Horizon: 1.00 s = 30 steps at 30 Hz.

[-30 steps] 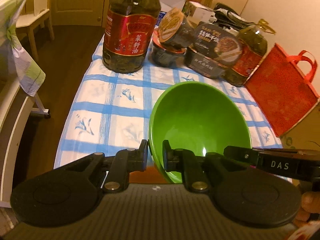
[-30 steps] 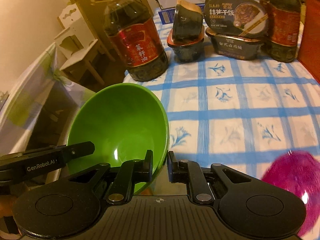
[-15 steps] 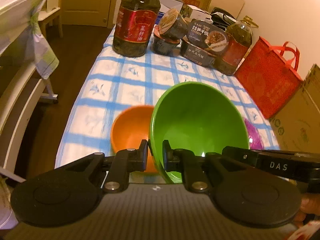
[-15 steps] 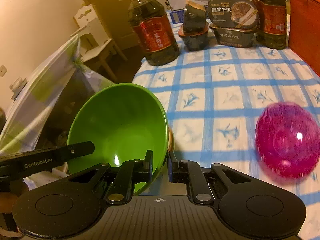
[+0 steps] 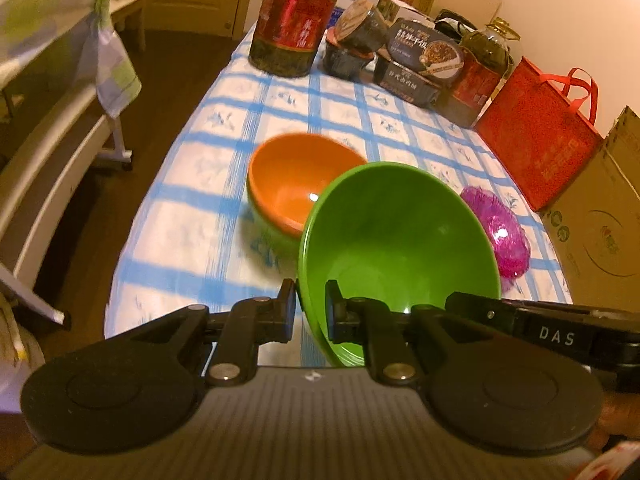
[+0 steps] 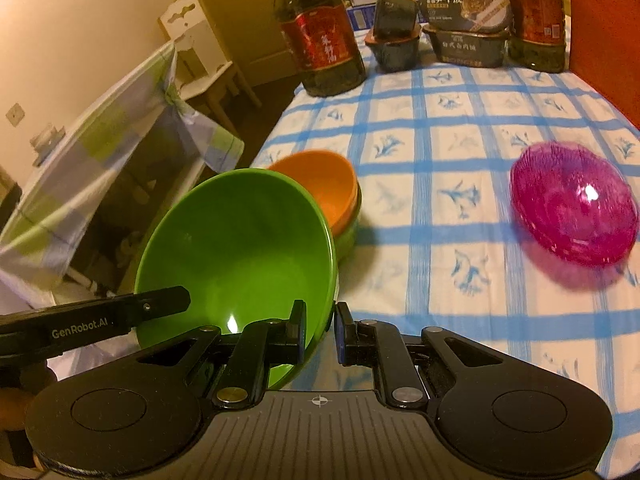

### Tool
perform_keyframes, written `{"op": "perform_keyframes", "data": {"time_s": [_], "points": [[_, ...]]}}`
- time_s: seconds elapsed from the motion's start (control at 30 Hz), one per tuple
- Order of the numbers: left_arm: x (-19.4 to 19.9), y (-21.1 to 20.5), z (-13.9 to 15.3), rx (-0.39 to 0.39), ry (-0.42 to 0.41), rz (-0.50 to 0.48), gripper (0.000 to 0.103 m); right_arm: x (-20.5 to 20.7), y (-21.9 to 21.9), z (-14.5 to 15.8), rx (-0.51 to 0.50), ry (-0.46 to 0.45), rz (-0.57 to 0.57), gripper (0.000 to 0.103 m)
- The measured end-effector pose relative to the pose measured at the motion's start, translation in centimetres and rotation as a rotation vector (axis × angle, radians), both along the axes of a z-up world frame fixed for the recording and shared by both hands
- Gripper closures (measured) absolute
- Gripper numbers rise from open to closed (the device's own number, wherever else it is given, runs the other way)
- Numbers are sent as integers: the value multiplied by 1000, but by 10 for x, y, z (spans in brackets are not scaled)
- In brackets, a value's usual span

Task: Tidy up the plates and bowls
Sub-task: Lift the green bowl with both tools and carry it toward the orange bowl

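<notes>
Green plastic, glossy and thin-walled, is being carried above the near edge of the table: the green bowl is being held off the checked cloth, tilted with its opening turned toward the cameras. It is being pinched at its rim from two sides. The left gripper is clamped on the rim's left edge, one finger inside the wall and one outside; the right gripper is clenched the same way on the opposite edge.

The bowl is probably light and stiff, so little force should be needed, but the shiny surface is likely to be slippery under narrow pads, and a rim grip leaves the bowl free to pivot. Holding at two opposite rim points is judged the sound choice, since the wall is thin enough to fit between the jaws and swinging is checked.

Just beyond it, an orange bowl is sitting nested in another green one, which is resting on the cloth. Well to the right, a translucent magenta bowl is lying apart. Oil bottles and food boxes are being left at the far end. Stacking onto the orange bowl seems the likely step.
</notes>
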<state>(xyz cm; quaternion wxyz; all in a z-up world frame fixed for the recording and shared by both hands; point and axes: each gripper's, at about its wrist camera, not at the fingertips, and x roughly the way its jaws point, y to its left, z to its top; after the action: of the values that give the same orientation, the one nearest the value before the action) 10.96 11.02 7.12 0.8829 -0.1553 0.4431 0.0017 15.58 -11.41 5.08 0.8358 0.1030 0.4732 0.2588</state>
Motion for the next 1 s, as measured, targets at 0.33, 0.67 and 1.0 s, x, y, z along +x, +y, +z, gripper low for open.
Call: {"op": "perform_keyframes", "data": {"time_s": [0.33, 0.67, 1.0], "points": [[-26, 3, -27, -38, 53, 35, 90, -20, 3, -31, -34, 55, 30, 89], [-30, 3, -30, -31, 59, 37, 90, -24, 4, -37, -30, 79, 33, 89], [-24, 7, -12, -41, 27, 32, 90, -14, 3, -16, -1, 66, 18, 89]]}}
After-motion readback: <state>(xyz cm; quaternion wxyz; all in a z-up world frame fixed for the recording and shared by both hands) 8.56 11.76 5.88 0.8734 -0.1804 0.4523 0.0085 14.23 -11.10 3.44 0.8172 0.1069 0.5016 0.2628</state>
